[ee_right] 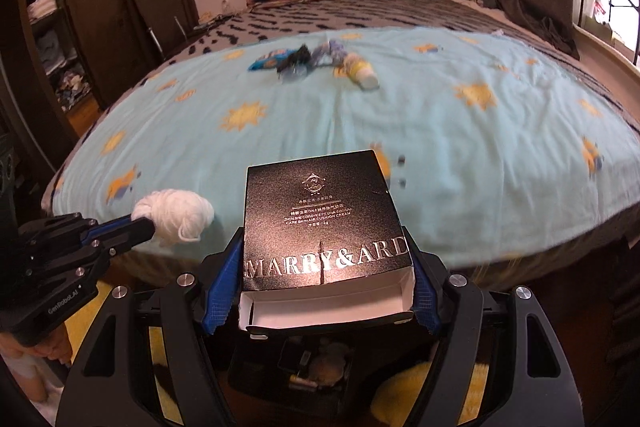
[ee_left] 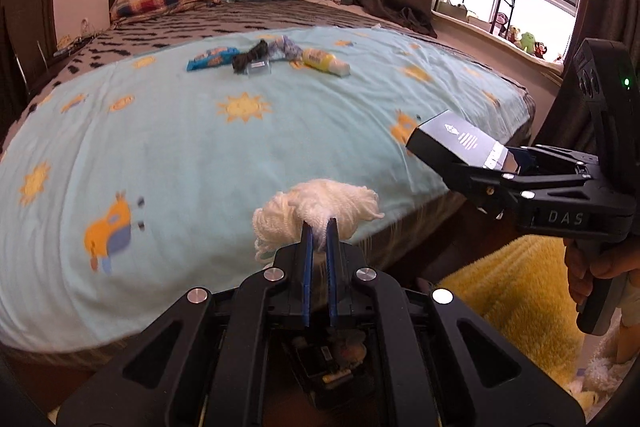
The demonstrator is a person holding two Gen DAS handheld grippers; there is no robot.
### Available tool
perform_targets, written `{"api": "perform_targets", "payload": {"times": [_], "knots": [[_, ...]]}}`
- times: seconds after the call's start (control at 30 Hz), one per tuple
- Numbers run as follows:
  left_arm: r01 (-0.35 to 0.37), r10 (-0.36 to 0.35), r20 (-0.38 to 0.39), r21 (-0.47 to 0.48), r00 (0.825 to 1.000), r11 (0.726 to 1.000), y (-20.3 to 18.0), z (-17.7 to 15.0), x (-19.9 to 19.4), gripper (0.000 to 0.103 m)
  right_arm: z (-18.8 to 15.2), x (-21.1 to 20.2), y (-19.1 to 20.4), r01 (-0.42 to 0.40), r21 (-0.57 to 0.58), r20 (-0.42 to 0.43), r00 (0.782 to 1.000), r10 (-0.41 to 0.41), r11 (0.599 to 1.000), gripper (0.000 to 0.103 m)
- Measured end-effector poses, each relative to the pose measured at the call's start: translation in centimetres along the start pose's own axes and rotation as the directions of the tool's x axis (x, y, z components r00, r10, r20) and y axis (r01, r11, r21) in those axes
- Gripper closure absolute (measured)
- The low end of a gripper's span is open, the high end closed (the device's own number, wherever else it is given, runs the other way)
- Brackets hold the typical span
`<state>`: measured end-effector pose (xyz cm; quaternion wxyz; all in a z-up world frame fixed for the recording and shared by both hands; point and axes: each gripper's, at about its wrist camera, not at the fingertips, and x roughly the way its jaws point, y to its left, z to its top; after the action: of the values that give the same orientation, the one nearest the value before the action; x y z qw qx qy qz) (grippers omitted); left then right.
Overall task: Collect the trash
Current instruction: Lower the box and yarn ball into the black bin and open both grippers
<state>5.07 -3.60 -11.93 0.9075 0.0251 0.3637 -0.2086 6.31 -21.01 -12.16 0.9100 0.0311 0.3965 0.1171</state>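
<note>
1. Grippers are both carrying loads: the left gripper [ee_left: 320,227] is pinching a white yarn bundle [ee_left: 316,207] at lower centre of its own view, jaws nearly together on the strands.
2. The right gripper [ee_right: 328,267] is clamping a black cosmetics box [ee_right: 320,215] by its sides at centre frame, open end facing the camera.
3. Both items are hanging off the near edge of the blue blanket [ee_left: 200,147], so 2 pieces look collected but not yet binned; no bin is showing.
4. Still waiting in the upper middle of the left view: a blue wrapper [ee_left: 211,58], a dark yarn knot [ee_left: 250,57], a bluish scrap [ee_left: 285,49] and a yellow tube [ee_left: 325,62], 4 pieces touching or just beside each other.
</note>
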Motion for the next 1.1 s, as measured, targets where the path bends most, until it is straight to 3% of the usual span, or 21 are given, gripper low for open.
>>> {"api": "perform_targets", "payload": {"times": [0.17, 0.47, 0.83, 1.1], "knots": [[0.060, -0.062, -0.070, -0.029, 0.996, 0.998, -0.7, -3.7, 1.2, 0.098, -4.0, 1.6, 0.4, -0.026, 0.031, -0.078, 0.997, 0.029, 0.999, 0.030], [0.047, -0.052, -0.221, -0.029, 0.974, 0.998, -1.2, -8.4, 5.8, 0.098, -9.3, 5.9, 0.9, -0.011, 0.066, -0.217, 0.976, 0.025, 0.998, 0.030], [0.074, -0.098, -0.373, -0.080, 0.923, 0.994, -0.6, -12.5, 11.0, 0.098, -12.7, 10.2, 0.3, -0.007, 0.115, -0.315, 0.948, 0.043, 0.993, 0.030], [0.069, -0.099, -0.426, -0.087, 0.899, 0.994, -0.4, -13.8, 12.6, 0.096, -13.6, 12.0, -0.3, -0.003, 0.160, -0.361, 0.931, 0.062, 0.987, 0.030]]}}
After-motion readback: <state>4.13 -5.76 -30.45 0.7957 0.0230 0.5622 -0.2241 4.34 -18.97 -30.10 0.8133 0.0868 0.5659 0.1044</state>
